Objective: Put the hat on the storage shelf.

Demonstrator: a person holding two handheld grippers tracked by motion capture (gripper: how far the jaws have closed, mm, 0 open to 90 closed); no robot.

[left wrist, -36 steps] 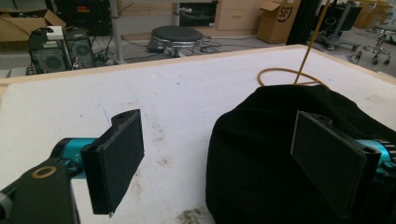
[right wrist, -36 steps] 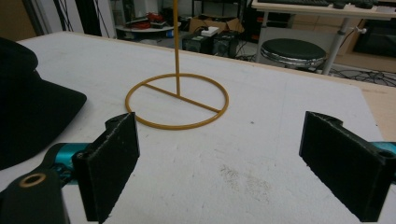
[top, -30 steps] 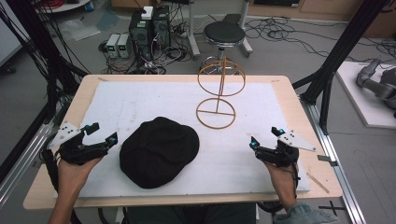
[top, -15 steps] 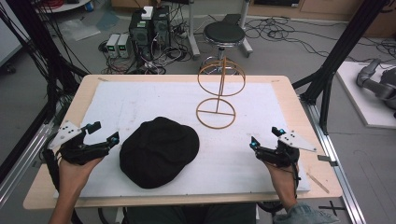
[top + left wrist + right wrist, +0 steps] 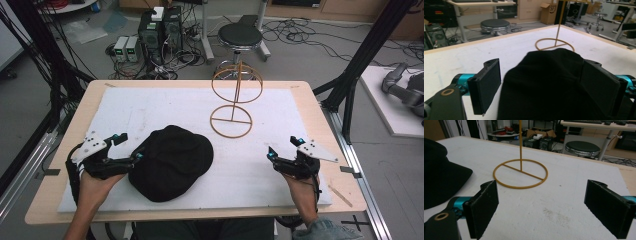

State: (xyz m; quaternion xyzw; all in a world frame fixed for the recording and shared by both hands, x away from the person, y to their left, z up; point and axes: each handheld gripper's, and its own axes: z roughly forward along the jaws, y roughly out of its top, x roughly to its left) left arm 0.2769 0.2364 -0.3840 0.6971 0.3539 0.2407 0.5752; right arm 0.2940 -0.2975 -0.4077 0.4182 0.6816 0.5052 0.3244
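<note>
Lying near the bench's (image 5: pixel 300 100) front edge, the black cap (image 5: pixel 170 162) sits between my left gripper's (image 5: pixel 541 85) wide-apart jaws. My right gripper (image 5: pixel 544 210) hovers well apart with jaws spread, facing the wire stand (image 5: pixel 233 107)

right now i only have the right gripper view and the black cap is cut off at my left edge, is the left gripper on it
Observer: No grip. In the left gripper view the left gripper is open, with the soft black fabric cap bulging up between its jaws.
Operator: where's the cap relative to the stand
Observer: From the high view, the yellow wire stand with two rings is beyond the cap and to its right, apart from it.
Operator: and my gripper from above
Observer: The right gripper is open over the right front of the white foam mat, well clear of the cap.
</note>
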